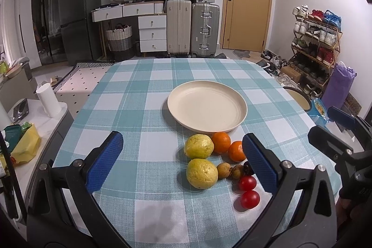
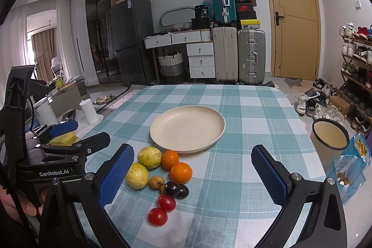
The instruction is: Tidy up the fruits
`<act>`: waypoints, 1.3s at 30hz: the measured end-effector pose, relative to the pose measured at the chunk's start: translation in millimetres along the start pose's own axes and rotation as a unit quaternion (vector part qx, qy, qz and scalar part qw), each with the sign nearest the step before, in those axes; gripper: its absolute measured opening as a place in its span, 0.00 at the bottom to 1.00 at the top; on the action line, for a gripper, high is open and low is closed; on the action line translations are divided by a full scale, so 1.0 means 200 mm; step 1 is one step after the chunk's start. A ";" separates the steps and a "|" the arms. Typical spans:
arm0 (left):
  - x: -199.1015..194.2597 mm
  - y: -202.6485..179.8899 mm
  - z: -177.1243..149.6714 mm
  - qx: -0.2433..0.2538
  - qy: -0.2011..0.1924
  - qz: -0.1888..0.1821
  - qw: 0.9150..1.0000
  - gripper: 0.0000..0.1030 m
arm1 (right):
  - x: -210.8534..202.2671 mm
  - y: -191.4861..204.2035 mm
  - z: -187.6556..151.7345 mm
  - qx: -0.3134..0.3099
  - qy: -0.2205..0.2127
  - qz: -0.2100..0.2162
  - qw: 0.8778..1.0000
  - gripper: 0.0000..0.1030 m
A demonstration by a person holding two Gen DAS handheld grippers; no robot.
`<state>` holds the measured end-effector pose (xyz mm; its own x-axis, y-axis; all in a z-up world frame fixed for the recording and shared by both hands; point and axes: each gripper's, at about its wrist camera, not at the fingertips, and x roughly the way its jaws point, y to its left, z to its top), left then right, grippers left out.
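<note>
Left wrist view: left gripper point(image 1: 183, 162) hovering low over checked tablecloth point(image 1: 139, 108), jaws wide, nothing held. Fruit cluster between its fingers, toward the right one: two yellow-green guavas point(image 1: 201, 173), two oranges point(image 1: 220, 142), two brownish longans point(image 1: 223, 170), a dark plum-like fruit point(image 1: 247, 167) partly hidden behind the right pad, two cherry tomatoes point(image 1: 249, 199) nearest. Cream plate point(image 1: 207, 106) bare, just beyond the cluster, far guava and orange almost touching its near rim.

Right wrist view: right gripper point(image 2: 193, 176) also spread wide and empty, cluster toward its left finger. Two dark fruits visible here, not one. Left gripper seen at left edge.

Nothing on plate yet; sorting judged not started.

Handling guesses: guavas heaviest, firm, bumpy skin, fine across the widest middle. Oranges firm, round, prone to rolling; grip at equator. Tomatoes smooth, soft, easily crushed; light squeeze, centred. Longans small, thin brittle shell, stems possibly joined. Tight packing means a nudge on one may roll its neighbours.
</note>
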<state>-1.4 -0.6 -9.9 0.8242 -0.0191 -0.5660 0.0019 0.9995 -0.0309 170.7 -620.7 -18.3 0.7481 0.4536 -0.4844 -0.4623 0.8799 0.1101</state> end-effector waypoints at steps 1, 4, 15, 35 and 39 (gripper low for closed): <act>0.00 0.00 0.00 0.000 0.000 0.000 1.000 0.99 | 0.00 0.00 0.00 -0.001 0.000 -0.001 1.000 1.00; 0.01 0.00 -0.01 -0.001 0.000 -0.001 1.000 0.99 | 0.00 0.00 0.00 -0.001 0.000 0.000 1.000 1.00; 0.13 0.03 -0.07 -0.014 0.028 -0.021 0.999 0.99 | 0.02 -0.01 -0.02 0.004 0.006 0.001 1.000 1.00; 0.56 0.14 -0.22 -0.058 0.129 -0.103 0.984 0.87 | 0.26 -0.12 -0.08 0.032 0.052 0.006 0.998 1.00; 0.63 0.15 -0.24 -0.075 0.149 -0.136 0.977 0.79 | 0.30 -0.13 -0.09 0.034 0.060 0.004 0.998 1.00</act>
<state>74.6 26.8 -122.0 0.6034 -0.3112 -0.7342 0.0958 0.9423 -0.3207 219.2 -619.4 -65.7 0.6805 0.4434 -0.5834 -0.4307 0.8861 0.1710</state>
